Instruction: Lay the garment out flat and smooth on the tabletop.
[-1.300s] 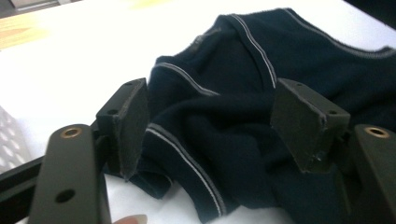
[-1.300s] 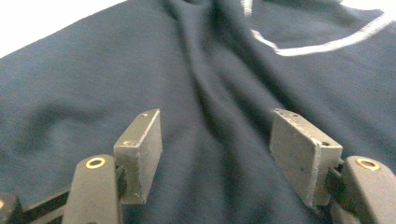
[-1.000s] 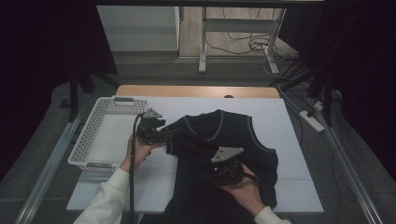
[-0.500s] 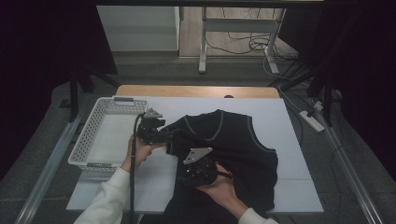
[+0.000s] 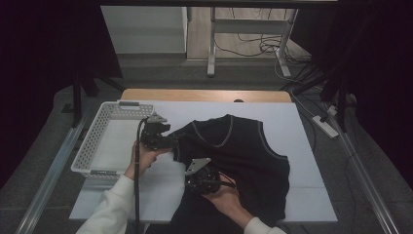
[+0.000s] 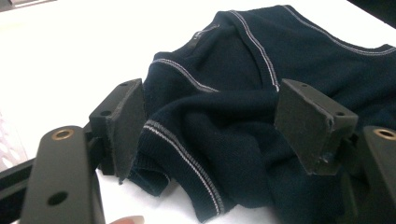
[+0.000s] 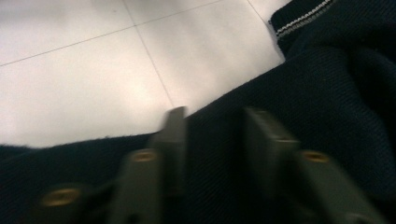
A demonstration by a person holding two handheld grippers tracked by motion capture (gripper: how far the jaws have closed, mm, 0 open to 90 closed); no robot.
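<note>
A dark navy sleeveless knit vest (image 5: 238,156) with pale trim lies spread on the white table (image 5: 302,122). My left gripper (image 5: 168,143) is at the vest's left shoulder. Its jaws stand wide open on either side of the bunched armhole edge (image 6: 187,154), one pad (image 6: 128,126) just touching the fabric. My right gripper (image 5: 200,179) rests on the vest's left side edge. Its blurred jaws are part-way apart with dark knit (image 7: 215,154) between them, and the fingertips (image 7: 175,116) reach the fabric's edge over the white table.
A white slotted basket (image 5: 97,141) stands at the table's left, beside my left hand. Bare white table (image 7: 93,79) lies ahead of my right gripper. Metal rails run along both table sides, and a power strip (image 5: 324,124) lies at the right.
My right gripper has travelled left across the vest, from its middle to its left side edge. My left gripper has stayed at the shoulder.
</note>
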